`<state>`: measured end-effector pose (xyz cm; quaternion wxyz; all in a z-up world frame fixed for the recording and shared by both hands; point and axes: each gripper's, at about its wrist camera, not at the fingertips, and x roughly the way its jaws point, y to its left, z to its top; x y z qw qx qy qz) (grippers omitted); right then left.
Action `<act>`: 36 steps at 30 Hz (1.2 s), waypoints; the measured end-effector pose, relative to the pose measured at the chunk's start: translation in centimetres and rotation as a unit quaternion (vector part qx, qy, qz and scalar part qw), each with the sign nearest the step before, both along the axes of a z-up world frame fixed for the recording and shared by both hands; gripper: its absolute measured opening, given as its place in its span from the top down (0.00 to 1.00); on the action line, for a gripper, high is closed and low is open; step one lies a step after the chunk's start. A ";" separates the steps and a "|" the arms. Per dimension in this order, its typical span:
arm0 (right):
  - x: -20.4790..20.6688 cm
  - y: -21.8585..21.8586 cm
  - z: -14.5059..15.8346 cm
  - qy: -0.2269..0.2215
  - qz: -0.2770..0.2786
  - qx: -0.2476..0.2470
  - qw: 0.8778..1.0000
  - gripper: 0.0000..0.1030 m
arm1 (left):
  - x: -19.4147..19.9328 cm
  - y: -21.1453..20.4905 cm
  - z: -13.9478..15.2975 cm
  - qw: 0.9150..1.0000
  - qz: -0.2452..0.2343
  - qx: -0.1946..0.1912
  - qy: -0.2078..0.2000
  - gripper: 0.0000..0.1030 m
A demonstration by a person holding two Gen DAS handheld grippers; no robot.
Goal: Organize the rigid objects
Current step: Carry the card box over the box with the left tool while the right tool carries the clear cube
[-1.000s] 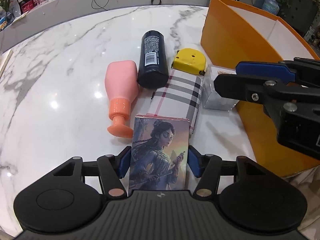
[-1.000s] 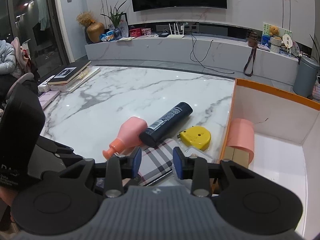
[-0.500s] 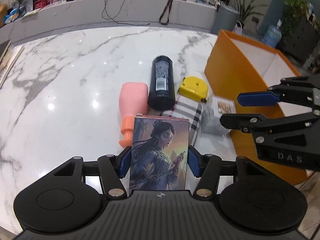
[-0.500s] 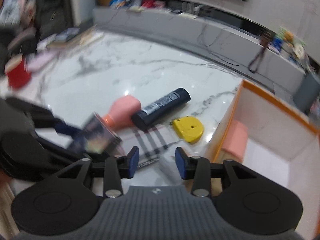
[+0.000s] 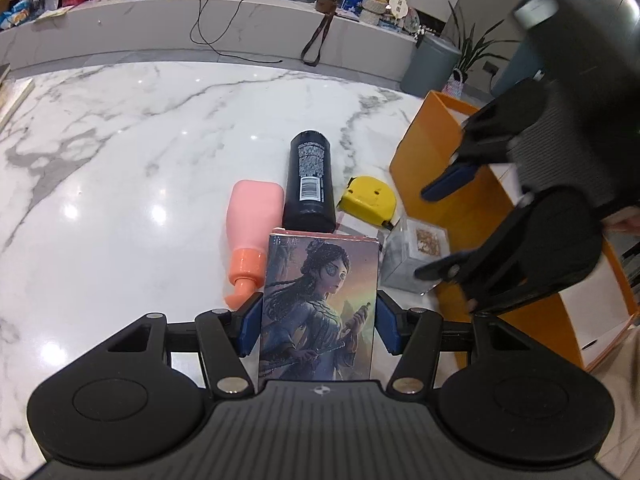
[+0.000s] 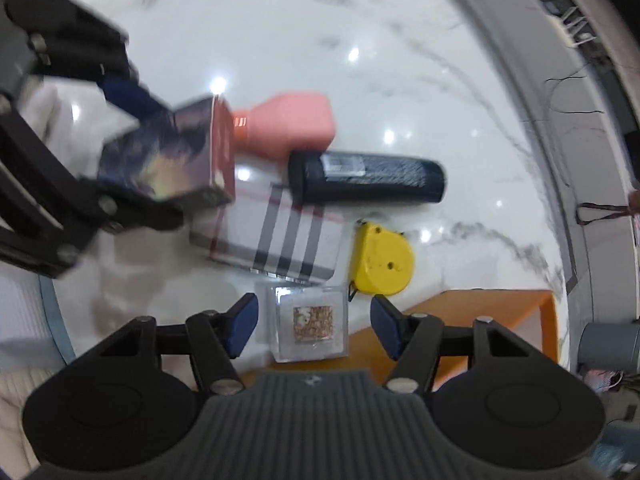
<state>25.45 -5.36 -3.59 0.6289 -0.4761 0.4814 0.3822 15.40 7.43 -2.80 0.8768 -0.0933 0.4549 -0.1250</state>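
Directly below your wide-open right hand-held gripper (image 6: 313,326) lies the clear box (image 6: 309,322), squat, on the counter (image 6: 280,40) against the orange bin (image 6: 500,308); your left hand-held gripper (image 5: 318,320) clenches the card box (image 5: 320,308)

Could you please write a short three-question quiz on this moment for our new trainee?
1. True or false: the left gripper is shut on the illustrated box.
2. Which item lies between the open fingers of the right gripper?
A. yellow tape measure
B. clear cube
C. black bottle
3. Fill in: the pink bottle lies on the marble table with its ____ cap pointing toward the left wrist camera.

Key: 1 true; 2 B; 3 orange.
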 end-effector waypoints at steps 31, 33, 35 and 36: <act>-4.5 -3.7 9.3 -0.064 -0.057 0.076 0.993 0.52 | -1.1 1.0 1.3 0.999 -0.009 -0.021 -0.042 0.36; -5.0 -5.4 10.0 -0.075 -0.064 0.078 0.992 0.53 | -1.7 0.5 1.9 0.999 -0.019 -0.015 -0.045 0.36; -5.2 -7.3 10.0 -0.081 -0.077 0.079 0.991 0.53 | -2.3 -0.4 2.7 0.998 -0.038 -0.006 -0.052 0.36; -5.2 -8.3 9.9 -0.083 -0.083 0.078 0.990 0.53 | -2.6 -1.1 3.1 0.997 -0.049 0.003 -0.056 0.36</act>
